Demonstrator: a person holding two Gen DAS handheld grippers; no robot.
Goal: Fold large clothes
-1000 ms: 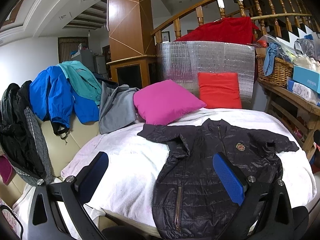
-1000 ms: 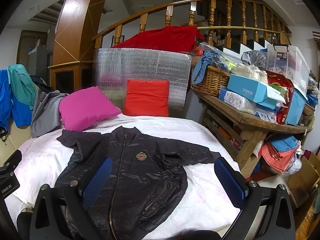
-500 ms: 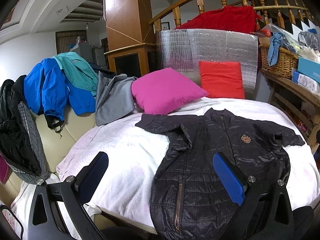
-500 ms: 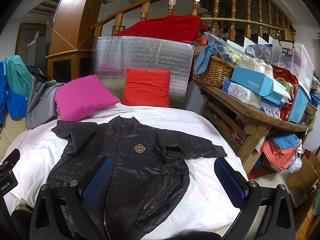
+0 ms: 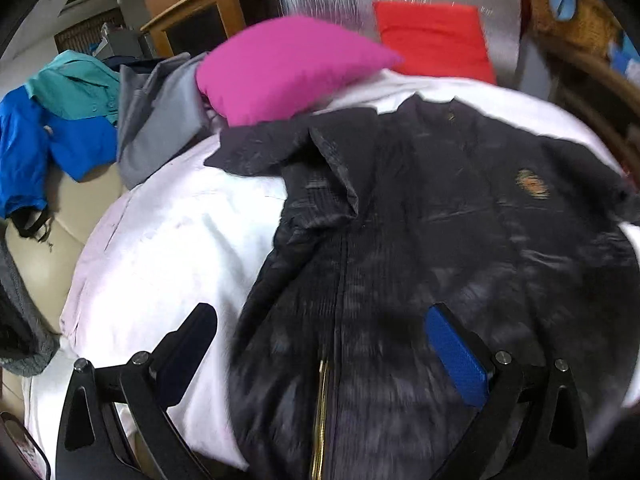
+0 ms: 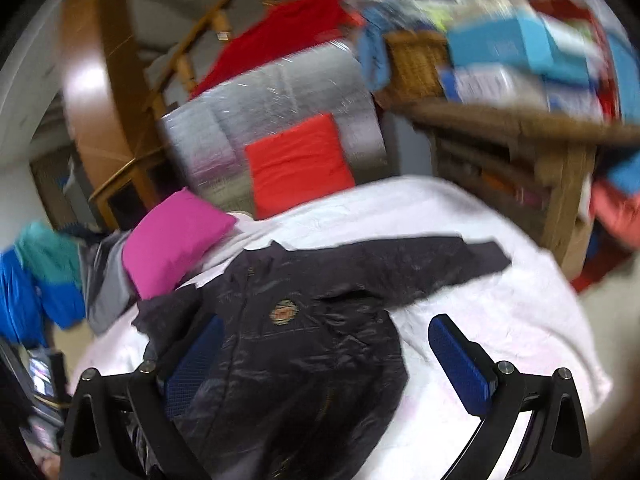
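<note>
a black jacket (image 5: 420,248) lies spread front-up on a white sheet (image 5: 168,248) that covers a rounded bed or couch, its zip running down the middle and a small gold badge (image 5: 532,184) on the chest. one sleeve reaches out toward a pink pillow (image 5: 288,68), the other lies stretched across the sheet in the right wrist view. both views are blurred.

the left gripper (image 5: 320,344) hangs low over the lower half of the jacket, its jaws spread wide and holding nothing; one finger sits over the bare sheet just beside the jacket's edge, the blue-padded one over the dark cloth. the right gripper (image 6: 324,352) is likewise spread wide and empty, tilted, with one finger over the jacket body and the other over the sheet beside it. whether any finger touches the cloth cannot be told.

behind the pink pillow stands a red cushion (image 5: 432,40) against a silver padded panel (image 5: 340,0). a grey garment (image 5: 160,112) and a blue and teal jacket (image 5: 52,128) are draped at the left. a wooden shelf (image 6: 520,128) with boxes and a basket stands to the right of the bed.
</note>
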